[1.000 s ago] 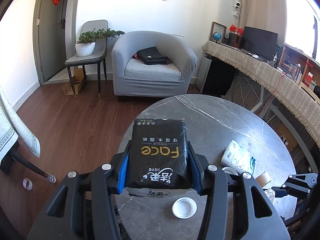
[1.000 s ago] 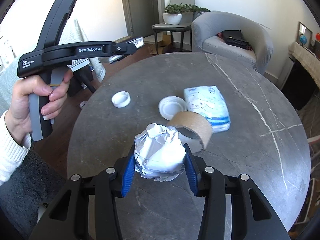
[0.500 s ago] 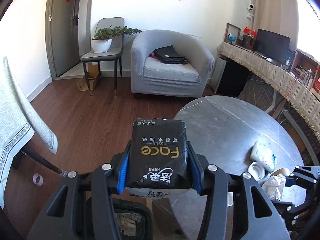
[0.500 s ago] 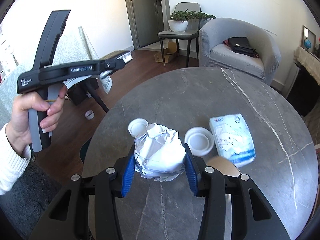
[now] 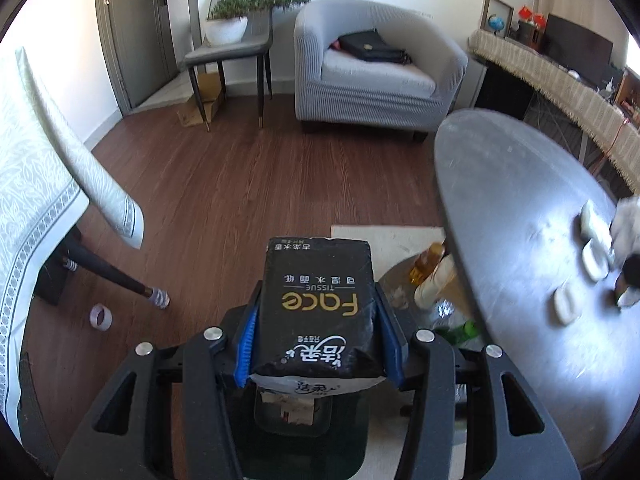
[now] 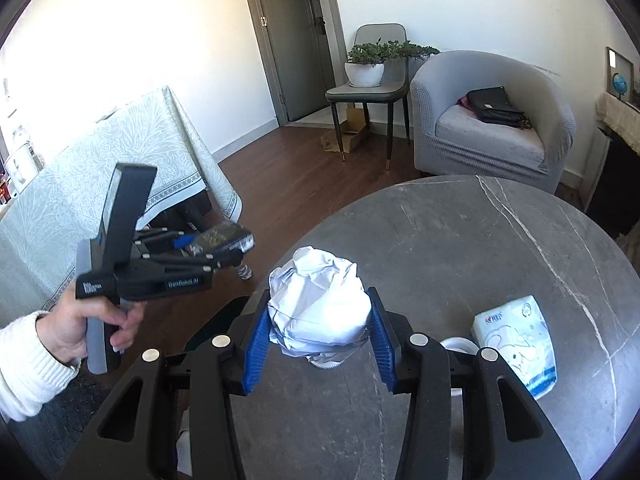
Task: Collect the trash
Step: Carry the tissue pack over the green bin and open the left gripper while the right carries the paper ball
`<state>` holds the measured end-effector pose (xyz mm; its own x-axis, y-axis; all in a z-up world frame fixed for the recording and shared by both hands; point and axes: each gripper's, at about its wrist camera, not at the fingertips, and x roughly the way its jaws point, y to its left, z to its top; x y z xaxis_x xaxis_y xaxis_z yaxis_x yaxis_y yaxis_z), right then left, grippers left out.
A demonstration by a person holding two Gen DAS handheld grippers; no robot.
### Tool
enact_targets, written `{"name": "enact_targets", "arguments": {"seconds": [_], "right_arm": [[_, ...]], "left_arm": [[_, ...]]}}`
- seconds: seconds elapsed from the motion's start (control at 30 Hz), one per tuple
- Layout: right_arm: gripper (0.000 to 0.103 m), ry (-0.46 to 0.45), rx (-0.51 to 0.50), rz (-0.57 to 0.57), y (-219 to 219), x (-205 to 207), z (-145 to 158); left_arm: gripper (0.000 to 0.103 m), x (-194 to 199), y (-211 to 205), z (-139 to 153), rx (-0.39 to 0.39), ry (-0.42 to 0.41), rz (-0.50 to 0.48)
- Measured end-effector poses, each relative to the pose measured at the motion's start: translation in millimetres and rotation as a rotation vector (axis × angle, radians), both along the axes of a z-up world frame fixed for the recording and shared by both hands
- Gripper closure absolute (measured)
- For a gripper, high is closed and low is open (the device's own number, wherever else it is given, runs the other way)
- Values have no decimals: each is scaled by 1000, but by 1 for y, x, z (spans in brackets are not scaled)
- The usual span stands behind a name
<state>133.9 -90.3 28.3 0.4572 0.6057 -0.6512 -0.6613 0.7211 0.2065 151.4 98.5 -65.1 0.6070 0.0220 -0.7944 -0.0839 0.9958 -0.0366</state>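
My left gripper (image 5: 318,312) is shut on a black tissue pack (image 5: 318,300) and holds it off the table's left side, above a dark trash bin (image 5: 304,436) on the floor with scraps inside. It also shows in the right wrist view (image 6: 218,242), held by a hand. My right gripper (image 6: 318,332) is shut on a crumpled white paper ball (image 6: 318,308) above the near left part of the round grey table (image 6: 460,240). A white and blue tissue pack (image 6: 516,344) and a white lid (image 6: 458,348) lie on the table at the right.
Bottles (image 5: 434,276) stand on the table's base beside the bin. Several white lids (image 5: 594,258) lie on the tabletop. A cloth-covered table (image 5: 44,200), a tape roll (image 5: 101,316), a grey armchair (image 5: 376,76) and a chair with a plant (image 5: 228,40) stand around.
My left gripper has carried the black tissue pack left, off the table, to above the bin. My right gripper has lifted the paper ball and moved it toward the table's left edge.
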Motion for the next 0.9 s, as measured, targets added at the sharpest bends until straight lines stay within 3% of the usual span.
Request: {"name": "enact_targets", "arguments": {"seconds": [0.57, 0.9], "right_arm": [[57, 20, 18, 74, 91, 6, 1], [57, 116, -44, 28, 120, 15, -20]], "left_arm": [[50, -29, 22, -76, 29, 263, -59], [50, -45, 33, -132, 1, 438, -107]]}}
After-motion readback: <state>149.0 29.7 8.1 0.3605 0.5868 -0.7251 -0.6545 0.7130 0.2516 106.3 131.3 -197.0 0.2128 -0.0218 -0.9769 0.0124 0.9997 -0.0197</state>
